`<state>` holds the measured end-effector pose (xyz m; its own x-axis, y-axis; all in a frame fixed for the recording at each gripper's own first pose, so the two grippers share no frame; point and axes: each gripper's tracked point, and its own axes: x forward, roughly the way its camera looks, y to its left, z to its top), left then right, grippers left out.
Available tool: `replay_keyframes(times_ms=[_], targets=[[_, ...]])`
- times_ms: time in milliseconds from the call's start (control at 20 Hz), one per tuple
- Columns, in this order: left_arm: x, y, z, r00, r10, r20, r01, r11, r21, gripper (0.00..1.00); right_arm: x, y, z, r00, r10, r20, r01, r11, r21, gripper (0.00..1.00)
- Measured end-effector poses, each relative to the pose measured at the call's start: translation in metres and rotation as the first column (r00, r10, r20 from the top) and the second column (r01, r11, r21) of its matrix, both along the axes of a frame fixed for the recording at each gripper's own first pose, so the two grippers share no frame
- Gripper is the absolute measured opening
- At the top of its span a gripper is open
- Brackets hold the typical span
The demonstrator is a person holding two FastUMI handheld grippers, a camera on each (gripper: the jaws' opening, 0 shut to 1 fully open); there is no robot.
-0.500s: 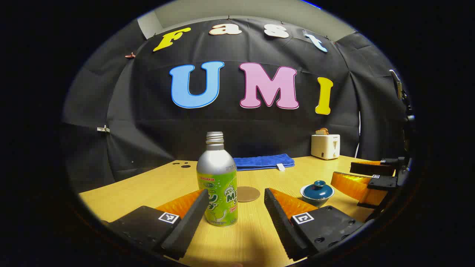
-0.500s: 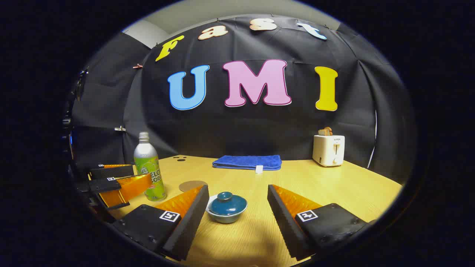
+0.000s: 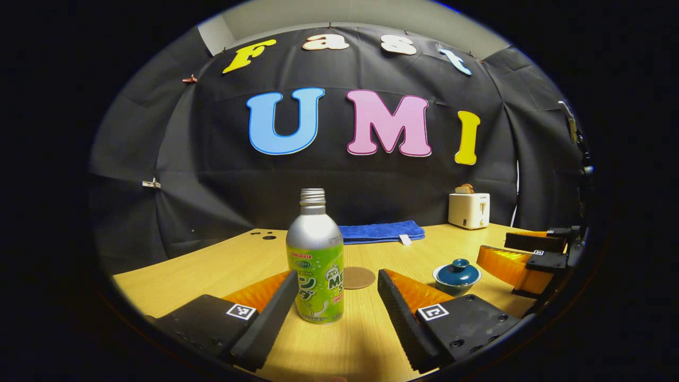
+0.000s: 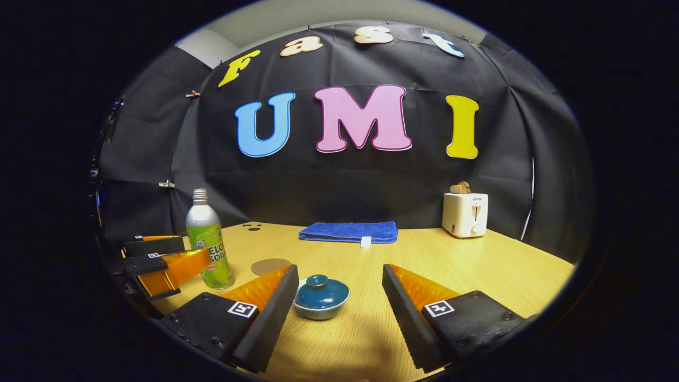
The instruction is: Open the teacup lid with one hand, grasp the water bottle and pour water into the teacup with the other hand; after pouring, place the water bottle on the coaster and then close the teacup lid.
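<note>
A silver bottle with a green label (image 3: 316,265) stands upright and uncapped on the wooden table, just ahead of my open left gripper (image 3: 335,305), between its two fingers but untouched. Behind it lies a round brown coaster (image 3: 358,277). The teacup with its dark teal lid (image 3: 456,275) sits to the right. In the right gripper view the lidded teacup (image 4: 321,295) rests just ahead of my open right gripper (image 4: 339,305), nearer its left finger. The bottle (image 4: 209,248), the coaster (image 4: 270,266) and the left gripper (image 4: 164,260) appear at the left there.
A folded blue towel (image 4: 349,232) lies at the back of the table (image 4: 477,265). A white toaster (image 4: 465,214) stands at the back right. The right gripper (image 3: 530,260) shows at the right edge of the left gripper view.
Both grippers have shifted slightly; the bottle and the teacup sit a little differently in their views. Nothing has been grasped.
</note>
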<state>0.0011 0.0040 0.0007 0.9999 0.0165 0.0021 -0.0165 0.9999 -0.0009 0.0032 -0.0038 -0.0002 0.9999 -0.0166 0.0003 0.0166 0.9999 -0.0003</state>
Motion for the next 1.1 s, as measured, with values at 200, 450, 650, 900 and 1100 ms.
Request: replay_keyframes(times_ms=[200, 450, 650, 900, 1100], targets=[[-0.001, 0.006, -0.001, 1.000, 0.001, 0.000, -0.001, 1.000, 0.001, 0.95, 0.001, -0.002, -0.001, 1.000, 0.001, -0.001, -0.001, 1.000, 0.000, 0.98], [-0.001, 0.013, -0.001, 1.000, 0.000, 0.001, 0.000, 1.000, 0.001, 0.95, 0.002, -0.002, -0.001, 1.000, -0.003, 0.001, 0.003, 1.000, 0.000, 0.98], [0.000, 0.016, -0.002, 1.000, 0.000, 0.002, 0.000, 1.000, 0.001, 0.95, 0.004, 0.003, -0.003, 1.000, 0.025, -0.002, -0.025, 1.000, 0.000, 0.98], [0.002, 0.024, -0.002, 1.000, 0.018, 0.002, -0.018, 1.000, 0.000, 0.95, 0.026, 0.003, -0.017, 0.995, 0.046, -0.094, -0.049, 0.998, -0.036, 0.98], [0.003, 0.025, -0.002, 1.000, 0.020, 0.002, -0.020, 1.000, 0.000, 0.95, 0.046, 0.007, -0.023, 0.988, 0.055, -0.143, -0.073, 0.990, -0.123, 0.98]])
